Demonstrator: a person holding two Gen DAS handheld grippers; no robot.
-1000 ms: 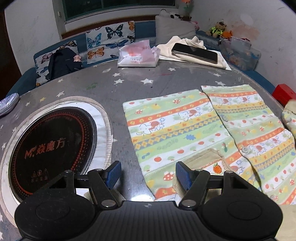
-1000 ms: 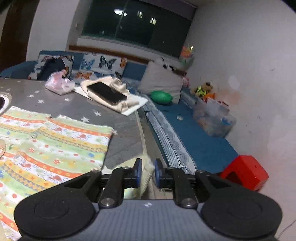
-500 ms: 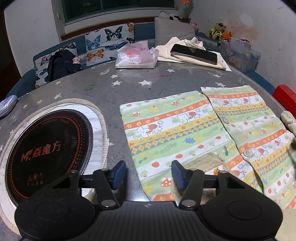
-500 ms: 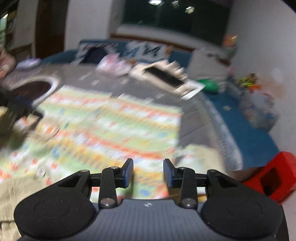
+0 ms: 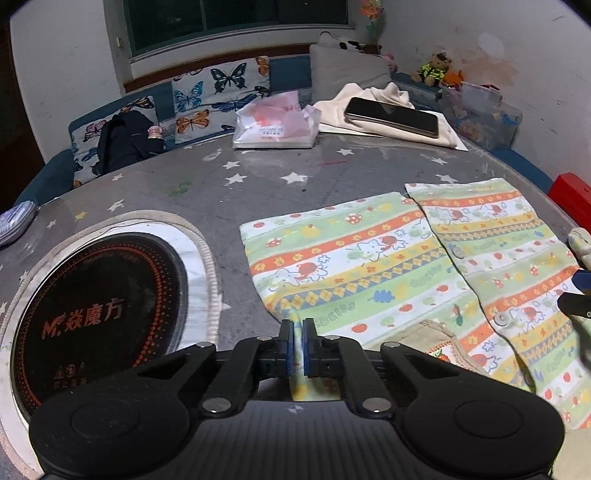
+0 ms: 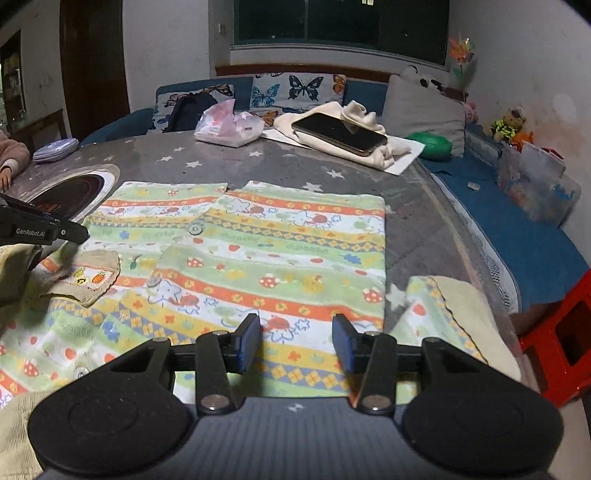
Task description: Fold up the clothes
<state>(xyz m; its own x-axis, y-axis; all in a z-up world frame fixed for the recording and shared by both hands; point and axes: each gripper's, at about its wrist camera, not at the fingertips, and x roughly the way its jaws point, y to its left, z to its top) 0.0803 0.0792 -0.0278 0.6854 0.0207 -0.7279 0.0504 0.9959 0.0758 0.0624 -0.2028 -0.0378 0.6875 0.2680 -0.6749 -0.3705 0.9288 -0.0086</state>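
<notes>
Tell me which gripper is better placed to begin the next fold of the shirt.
Left. The left gripper is shut on the shirt edge; the right gripper is open, holding nothing.

Dim indoor light from overhead, with dark window panes reflecting ceiling lamps. Soft glare across the far edge of the surface. Sharp focus throughout, strong fisheye bending and black vignetting in the corners.

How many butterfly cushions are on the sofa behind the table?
2. One butterfly cushion sits behind the pink packet; the other cushion is left of it, partly behind a black bag. Others may be hidden.
</notes>
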